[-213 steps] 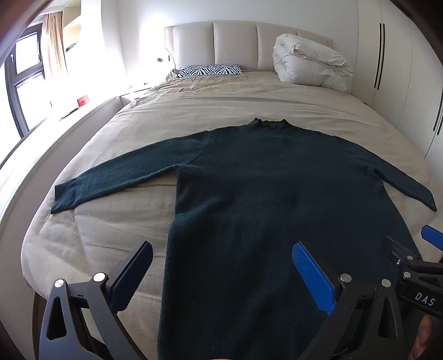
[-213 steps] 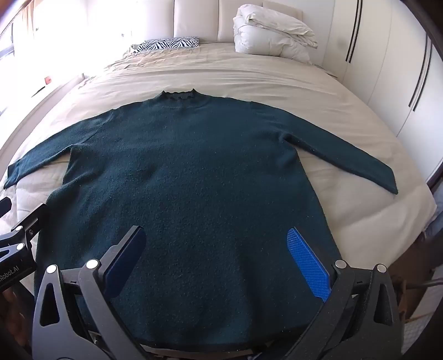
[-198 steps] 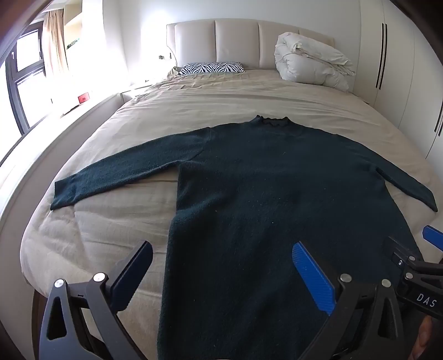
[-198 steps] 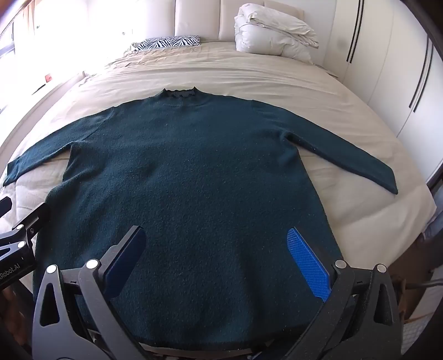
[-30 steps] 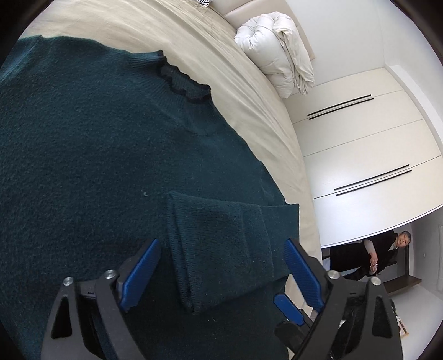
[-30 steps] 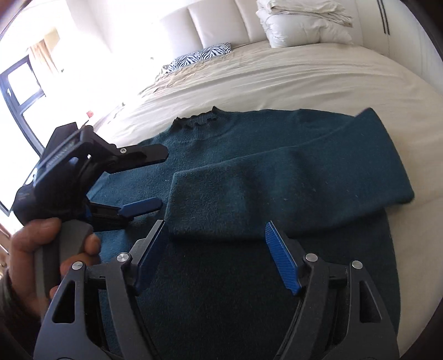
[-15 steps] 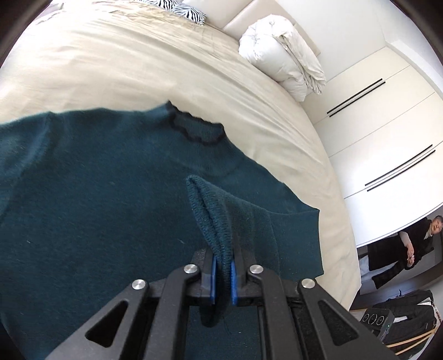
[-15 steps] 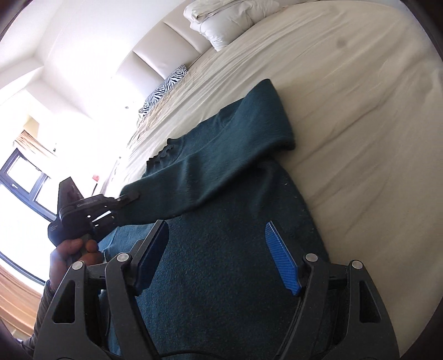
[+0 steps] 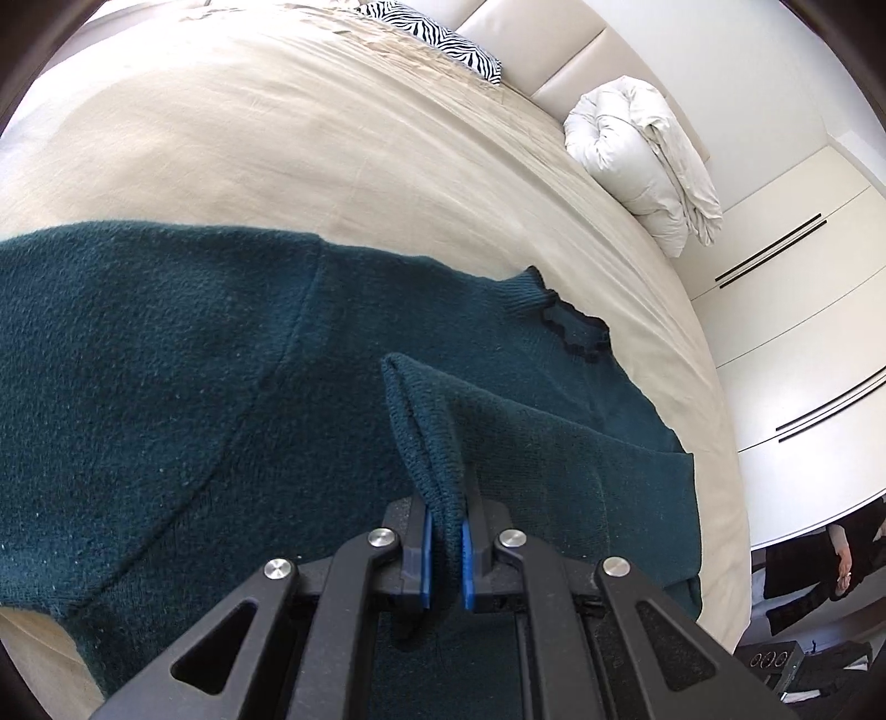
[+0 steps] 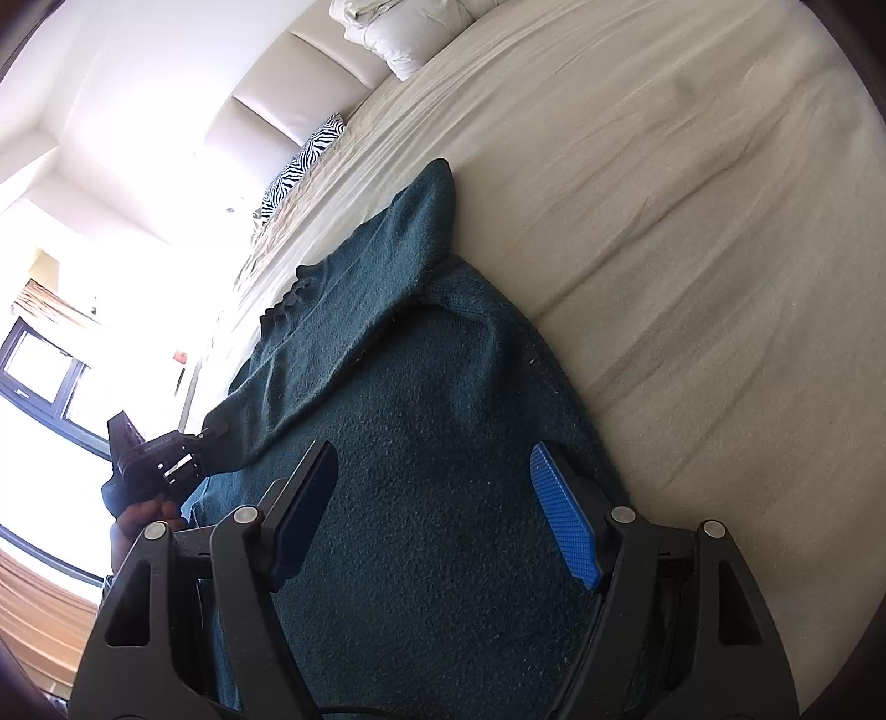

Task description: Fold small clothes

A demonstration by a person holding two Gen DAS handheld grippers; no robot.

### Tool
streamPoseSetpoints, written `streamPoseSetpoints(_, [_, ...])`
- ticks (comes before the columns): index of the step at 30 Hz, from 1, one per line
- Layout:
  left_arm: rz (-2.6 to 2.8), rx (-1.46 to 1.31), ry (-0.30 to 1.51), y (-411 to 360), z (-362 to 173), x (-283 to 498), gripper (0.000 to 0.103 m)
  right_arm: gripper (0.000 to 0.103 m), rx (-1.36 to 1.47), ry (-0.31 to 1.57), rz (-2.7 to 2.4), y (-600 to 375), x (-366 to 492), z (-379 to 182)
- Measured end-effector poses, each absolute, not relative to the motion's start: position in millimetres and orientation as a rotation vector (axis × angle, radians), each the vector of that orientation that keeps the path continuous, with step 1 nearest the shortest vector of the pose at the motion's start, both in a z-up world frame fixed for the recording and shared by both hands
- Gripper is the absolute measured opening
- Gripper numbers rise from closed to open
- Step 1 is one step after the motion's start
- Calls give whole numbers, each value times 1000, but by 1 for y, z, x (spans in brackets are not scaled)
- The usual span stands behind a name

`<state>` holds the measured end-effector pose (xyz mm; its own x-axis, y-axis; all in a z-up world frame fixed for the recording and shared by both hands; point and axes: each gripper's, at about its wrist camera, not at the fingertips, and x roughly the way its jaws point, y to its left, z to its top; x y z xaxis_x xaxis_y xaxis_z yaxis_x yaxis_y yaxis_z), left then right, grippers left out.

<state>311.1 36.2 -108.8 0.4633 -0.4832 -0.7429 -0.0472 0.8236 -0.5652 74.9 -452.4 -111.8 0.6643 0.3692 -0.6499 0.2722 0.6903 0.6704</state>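
A dark teal knit sweater (image 9: 166,399) lies flat on a beige bed (image 9: 277,138). Its right sleeve (image 10: 354,310) is folded across the chest. My left gripper (image 9: 443,554) is shut on that sleeve's cuff (image 9: 426,443) and holds it raised over the sweater's body, below the frilled collar (image 9: 576,332). It also shows in the right wrist view (image 10: 213,432), gripping the sleeve end. My right gripper (image 10: 432,509) is open and empty, hovering above the sweater's lower body (image 10: 443,443) near its right side edge.
A white folded duvet (image 9: 648,160) and a zebra pillow (image 9: 437,44) lie at the headboard. White wardrobe doors (image 9: 803,310) stand to the right of the bed. A window (image 10: 44,382) is on the left. A person (image 9: 847,559) stands beyond the bed.
My left gripper, shut on the cuff, has carried the sleeve further left across the sweater. My right gripper stays open and has tilted over the sweater's right side.
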Motion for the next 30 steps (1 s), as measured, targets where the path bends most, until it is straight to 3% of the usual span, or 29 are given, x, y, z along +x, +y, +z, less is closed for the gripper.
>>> streamPoseSetpoints(14, [-333, -557, 1011, 27, -122, 319, 11, 72, 933, 863, 277, -476, 162, -74])
streamPoseSetpoints(22, [-376, -625, 956, 36, -137, 323, 13, 71, 1136, 931, 355, -498, 253, -126])
streamPoseSetpoints(30, [-403, -673, 915, 40, -145, 329, 13, 71, 1187, 886, 335, -523, 311, -130])
